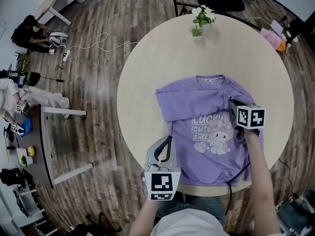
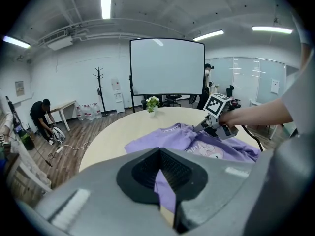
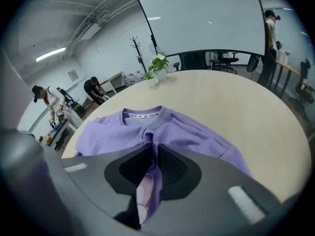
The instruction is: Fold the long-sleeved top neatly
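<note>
While right gripper (image 1: 231, 106), jaws pinched tight on top (image 1: 206, 127) right-side cloth, likely folds it inward, left gripper (image 1: 170, 138) nips left edge as anchor; top near table (image 1: 147, 73) front edge.

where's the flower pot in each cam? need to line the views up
Head view: flower pot top centre, near the table's far edge.
Left gripper view: centre, below the screen, beyond the purple top.
Right gripper view: upper centre, on the table.
Shared landmark: the top's collar, pot beyond it.
</note>
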A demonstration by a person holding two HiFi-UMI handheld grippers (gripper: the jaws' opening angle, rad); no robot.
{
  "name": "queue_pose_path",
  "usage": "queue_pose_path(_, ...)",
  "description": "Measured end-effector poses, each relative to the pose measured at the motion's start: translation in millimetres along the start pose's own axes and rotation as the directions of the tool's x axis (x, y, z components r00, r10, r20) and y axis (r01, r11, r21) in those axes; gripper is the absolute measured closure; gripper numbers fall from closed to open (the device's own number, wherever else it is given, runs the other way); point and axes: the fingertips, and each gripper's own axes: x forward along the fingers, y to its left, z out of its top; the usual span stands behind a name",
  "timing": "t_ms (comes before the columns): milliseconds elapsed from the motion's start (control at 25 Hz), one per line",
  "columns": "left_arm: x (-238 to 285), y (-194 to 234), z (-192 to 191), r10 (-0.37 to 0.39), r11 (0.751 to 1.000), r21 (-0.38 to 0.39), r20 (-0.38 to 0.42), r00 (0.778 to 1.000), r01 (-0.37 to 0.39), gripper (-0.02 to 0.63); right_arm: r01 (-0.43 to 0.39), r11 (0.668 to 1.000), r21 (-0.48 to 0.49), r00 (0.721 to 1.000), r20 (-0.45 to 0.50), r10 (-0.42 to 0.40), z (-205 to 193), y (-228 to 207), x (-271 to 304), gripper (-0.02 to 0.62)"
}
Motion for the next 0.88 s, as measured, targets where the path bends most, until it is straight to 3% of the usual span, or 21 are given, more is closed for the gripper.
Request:
queue_pose_path(80,-1.8,0.9,-3.5,0.012,1.0,-0.003,-0.005,1.0,-0.012,0.605,0.023,1.0,-0.011,1.0,-0.011,-0.023,-4.2,-6.2,1.5,0.488)
queue_pose_path(320,-9.0,5.5,-11.2,0.04,0.999,-0.014,-0.013,0.999,-0.04,0.605,0.076,0.997,-0.015,0.997,0.006,-0.076,-5.6,-20.3,-2.2,0.472)
queue_pose_path(560,-13.9,4.8,-13.2,0.027,1.0,-0.014,-0.005,1.0,-0.027,0.605,0.112,0.993,-0.037,0.991,0.071,-0.109,2.1,-22.5,-20.6,0.511)
queue_pose_path(880,-15.4,8.6,-0.4,-0.055,0.998,0.024,0.051,0.997,0.054,0.605,0.158,0.987,-0.038,0.969,0.198,-0.148,6.5,3.7,-68.4,0.552)
